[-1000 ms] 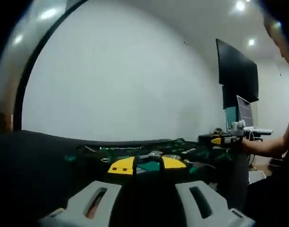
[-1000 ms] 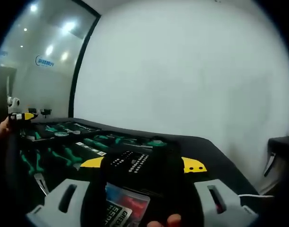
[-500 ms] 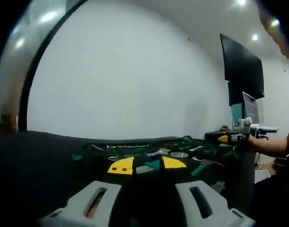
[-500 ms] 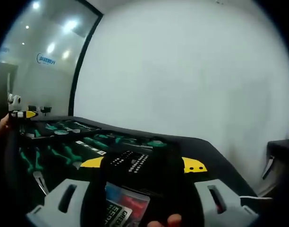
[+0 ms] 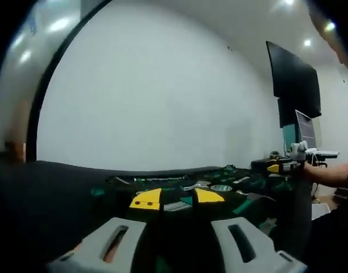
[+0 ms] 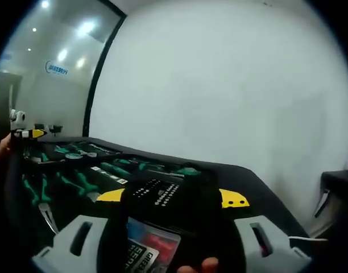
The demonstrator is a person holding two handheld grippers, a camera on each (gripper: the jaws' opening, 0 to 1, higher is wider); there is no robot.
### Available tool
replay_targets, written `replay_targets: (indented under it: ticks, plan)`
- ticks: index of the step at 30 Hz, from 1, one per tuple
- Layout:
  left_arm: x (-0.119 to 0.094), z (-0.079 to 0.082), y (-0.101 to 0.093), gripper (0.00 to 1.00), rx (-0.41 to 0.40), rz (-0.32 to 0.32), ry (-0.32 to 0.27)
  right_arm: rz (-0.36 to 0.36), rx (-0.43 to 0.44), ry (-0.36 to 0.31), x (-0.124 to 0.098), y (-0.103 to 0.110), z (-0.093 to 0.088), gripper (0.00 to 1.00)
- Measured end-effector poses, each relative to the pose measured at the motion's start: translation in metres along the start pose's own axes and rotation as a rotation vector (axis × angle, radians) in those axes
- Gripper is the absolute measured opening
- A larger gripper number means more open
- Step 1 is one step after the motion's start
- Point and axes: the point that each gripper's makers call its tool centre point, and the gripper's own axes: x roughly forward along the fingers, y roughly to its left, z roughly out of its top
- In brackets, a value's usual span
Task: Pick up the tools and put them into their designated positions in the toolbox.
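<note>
My right gripper [image 6: 172,197] is shut on a black case [image 6: 162,207] with rows of small bits and a red label. It fills the gap between the yellow-tipped jaws, and a fingertip shows below it. Beyond lies the open black toolbox tray [image 6: 134,162] with green-handled tools [image 6: 77,182] and pliers [image 6: 40,202]. My left gripper [image 5: 177,197] has its yellow tips a little apart, with a dark shape between the jaws that I cannot make out. Past it lie green tools and a metal socket [image 5: 220,187] on the black tray [image 5: 123,185].
The other gripper [image 5: 279,167], held by a bare arm [image 5: 327,173], enters the left gripper view at the right; in the right gripper view the other gripper [image 6: 23,133] is at the far left. A white wall stands behind the table. A dark monitor [image 5: 296,85] hangs at the right.
Both views have drifted slightly with the hands. The black case stays held in my right gripper; nothing has been taken up or let go.
</note>
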Motion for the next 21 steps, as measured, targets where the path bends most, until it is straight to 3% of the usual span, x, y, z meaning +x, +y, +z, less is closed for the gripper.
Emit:
replay_targets:
  ticks: [21]
  plan:
    - [-0.0002, -0.0007, -0.0080, 0.21, 0.019, -0.011, 0.006, 0.003, 0.001, 0.006, -0.0001, 0.0006, -0.0015, 0.59]
